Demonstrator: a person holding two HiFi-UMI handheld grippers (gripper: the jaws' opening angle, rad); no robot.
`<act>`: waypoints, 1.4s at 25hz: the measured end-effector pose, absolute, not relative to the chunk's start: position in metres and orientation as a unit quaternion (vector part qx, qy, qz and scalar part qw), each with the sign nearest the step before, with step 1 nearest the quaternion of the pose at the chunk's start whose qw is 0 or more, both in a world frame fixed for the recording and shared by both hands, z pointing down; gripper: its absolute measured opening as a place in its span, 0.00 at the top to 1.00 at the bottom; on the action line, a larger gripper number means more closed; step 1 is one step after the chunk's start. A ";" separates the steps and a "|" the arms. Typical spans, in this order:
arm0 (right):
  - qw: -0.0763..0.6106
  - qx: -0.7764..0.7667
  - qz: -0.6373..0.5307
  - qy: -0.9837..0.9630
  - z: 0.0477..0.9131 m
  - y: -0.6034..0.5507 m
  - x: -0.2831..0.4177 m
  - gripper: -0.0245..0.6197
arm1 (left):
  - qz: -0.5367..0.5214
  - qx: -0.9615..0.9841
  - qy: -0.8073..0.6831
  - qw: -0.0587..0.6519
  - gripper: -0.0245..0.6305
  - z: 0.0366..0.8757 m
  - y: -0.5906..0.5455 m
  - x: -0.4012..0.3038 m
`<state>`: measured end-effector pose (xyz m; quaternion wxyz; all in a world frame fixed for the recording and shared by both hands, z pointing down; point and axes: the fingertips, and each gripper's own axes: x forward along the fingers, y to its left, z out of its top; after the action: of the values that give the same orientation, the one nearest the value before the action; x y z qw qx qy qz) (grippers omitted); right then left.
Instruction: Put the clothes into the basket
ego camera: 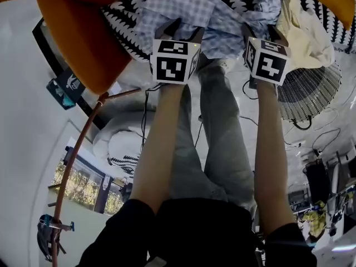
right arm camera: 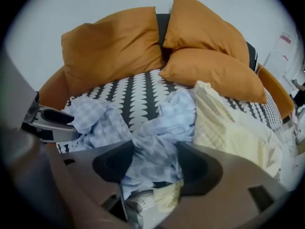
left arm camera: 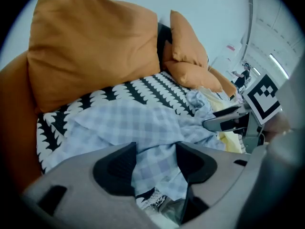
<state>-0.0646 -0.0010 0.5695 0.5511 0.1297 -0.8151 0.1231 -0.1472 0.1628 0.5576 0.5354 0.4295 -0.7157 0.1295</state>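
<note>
Plump orange cushions [right arm camera: 114, 46] ring the back and sides of the black-and-white patterned seat [right arm camera: 138, 92], leaving the way in from above and over the front edge. A crumpled blue checked garment [left arm camera: 138, 123] and a pale yellow textured cloth [right arm camera: 228, 123] cover much of the seat. The left gripper [left arm camera: 155, 151] and right gripper [right arm camera: 155, 149], jaws apart, crowd side by side over the checked garment. On the floor to the right, loose black cables [ego camera: 320, 135] trail beside the woven black-and-white basket [ego camera: 311, 93].
</note>
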 end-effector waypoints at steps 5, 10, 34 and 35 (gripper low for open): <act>0.549 0.111 0.154 -0.814 0.593 -0.001 -0.064 0.55 | 0.121 0.426 -0.719 0.535 0.61 0.588 0.157 -0.144; 0.539 0.097 0.189 -0.815 0.588 -0.004 -0.058 0.75 | 0.091 0.435 -0.705 0.552 0.82 0.576 0.155 -0.141; 0.298 0.417 0.317 -0.798 0.439 -0.138 0.170 0.84 | 0.171 0.706 -0.499 0.473 0.85 0.485 -0.079 0.063; 0.291 0.431 0.323 -0.791 0.437 -0.141 0.184 0.84 | 0.178 0.715 -0.487 0.469 0.85 0.483 -0.088 0.075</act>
<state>0.1835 -0.1411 0.4373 0.2911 0.4308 -0.7910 0.3225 0.0754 -0.0877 0.4829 0.4688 0.7154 -0.4867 0.1776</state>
